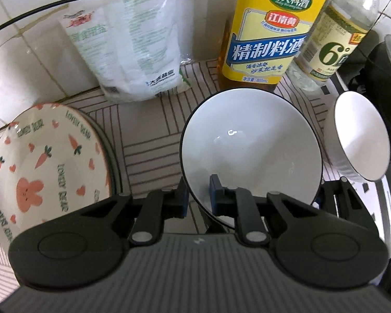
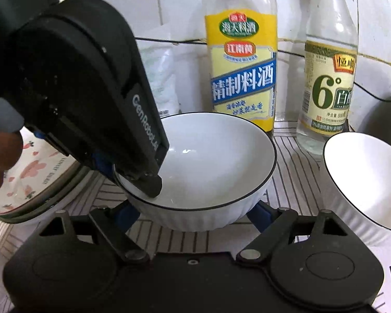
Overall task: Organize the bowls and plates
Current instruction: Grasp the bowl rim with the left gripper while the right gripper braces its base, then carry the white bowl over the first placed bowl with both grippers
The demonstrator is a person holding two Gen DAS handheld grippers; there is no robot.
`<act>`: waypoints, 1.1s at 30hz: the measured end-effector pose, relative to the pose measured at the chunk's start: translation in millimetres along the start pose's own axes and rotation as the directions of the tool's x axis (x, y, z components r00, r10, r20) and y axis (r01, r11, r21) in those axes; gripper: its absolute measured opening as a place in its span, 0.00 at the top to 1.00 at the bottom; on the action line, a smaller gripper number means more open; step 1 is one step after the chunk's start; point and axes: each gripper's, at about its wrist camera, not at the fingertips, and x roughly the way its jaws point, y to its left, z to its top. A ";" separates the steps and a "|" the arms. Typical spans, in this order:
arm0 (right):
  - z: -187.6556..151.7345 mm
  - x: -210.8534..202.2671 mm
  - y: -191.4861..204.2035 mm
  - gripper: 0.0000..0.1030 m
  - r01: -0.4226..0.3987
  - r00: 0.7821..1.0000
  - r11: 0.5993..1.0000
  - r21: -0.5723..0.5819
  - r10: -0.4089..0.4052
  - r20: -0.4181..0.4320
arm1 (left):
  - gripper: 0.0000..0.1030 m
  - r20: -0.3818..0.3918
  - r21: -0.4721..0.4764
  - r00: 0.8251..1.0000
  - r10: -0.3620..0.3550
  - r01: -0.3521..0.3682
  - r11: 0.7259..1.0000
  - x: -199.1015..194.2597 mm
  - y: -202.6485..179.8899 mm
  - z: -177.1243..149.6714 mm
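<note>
A white bowl (image 1: 250, 151) with a thin black rim stands on the striped mat (image 1: 148, 140). My left gripper (image 1: 198, 198) is shut on its near-left rim, one finger inside and one outside. From the right wrist view the same bowl (image 2: 216, 161) sits between my right gripper (image 2: 193, 216) fingers (image 2: 259, 215), which lie wide apart against its ribbed lower wall. The left gripper (image 2: 133, 176) comes down from the upper left there. A second white bowl (image 1: 359, 135) (image 2: 362, 180) stands to the right. A carrot-and-rabbit plate (image 1: 47, 161) lies on the left.
Against the tiled wall stand a yellow-labelled cooking wine bottle (image 1: 268, 34), a clear vinegar bottle (image 1: 328, 49) and a white salt bag (image 1: 133, 52). A black cable runs along the wall. Something dark (image 1: 388, 60) fills the far right.
</note>
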 end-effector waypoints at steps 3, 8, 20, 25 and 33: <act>-1.0 -11.7 1.4 0.12 -0.022 1.000 1.000 -0.002 0.022 0.011 | 0.86 -0.003 -0.014 1.000 -0.004 0.004 1.000 -10.5 0.5 -6.8; -5.0 -29.2 5.5 0.12 -0.048 0.999 0.999 -0.013 0.049 0.021 | 0.86 0.004 -0.021 1.000 0.001 -0.001 1.000 -28.4 -1.4 -20.3; -12.8 -81.7 14.3 0.12 -0.098 0.994 0.991 -0.096 0.102 0.040 | 0.86 -0.002 -0.028 1.000 0.031 -0.031 0.999 -78.3 -11.3 -61.9; -18.7 -105.5 18.6 0.12 -0.122 0.991 0.986 -0.113 0.128 0.045 | 0.86 0.003 -0.012 0.998 0.066 -0.066 0.998 -101.4 -13.1 -82.3; -22.5 -141.0 28.3 0.12 -0.188 0.981 0.970 -0.157 0.194 0.025 | 0.86 0.002 -0.042 0.997 0.074 -0.074 0.996 -128.7 -3.4 -110.2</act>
